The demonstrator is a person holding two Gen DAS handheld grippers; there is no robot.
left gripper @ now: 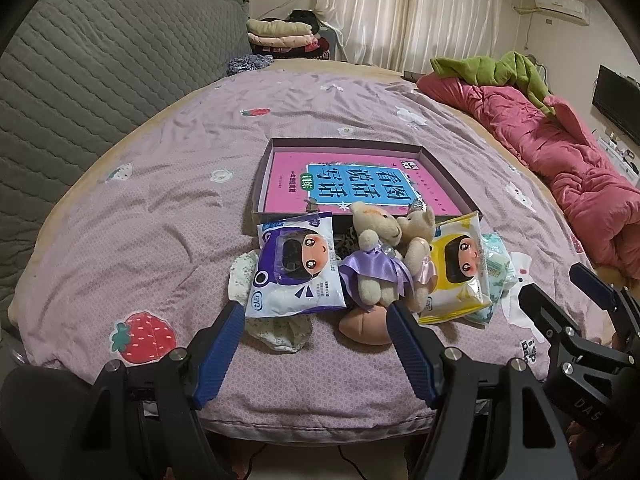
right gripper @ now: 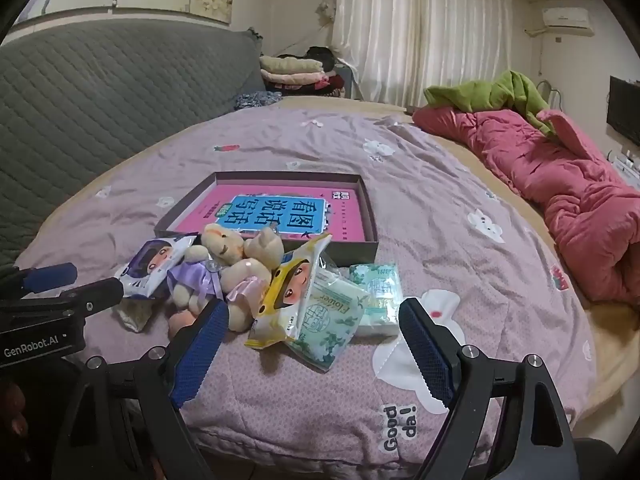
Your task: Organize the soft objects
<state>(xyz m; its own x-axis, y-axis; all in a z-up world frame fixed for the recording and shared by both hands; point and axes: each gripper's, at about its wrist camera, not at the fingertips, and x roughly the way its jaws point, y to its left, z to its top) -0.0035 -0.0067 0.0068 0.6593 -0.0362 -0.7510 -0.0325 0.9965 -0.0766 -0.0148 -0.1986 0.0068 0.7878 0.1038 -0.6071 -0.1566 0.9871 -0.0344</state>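
Both the left hand-held gripper (left gripper: 316, 316) and right hand-held gripper (right gripper: 312, 314) gape wide, holding nothing.

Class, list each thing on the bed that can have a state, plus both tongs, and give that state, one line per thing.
Box: lidless, a pink book flat inside.
Purple wipes pack: lying flat, sealed.
Yellow wipes pack: tilted, leaning on the pile.
Teddy in purple dress: lying on its back.
Teddy in pink dress: lying against the other teddy.
Green tissue pack: flat, partly under the yellow pack.
Left tongs: open, empty.
Right tongs: open, empty.
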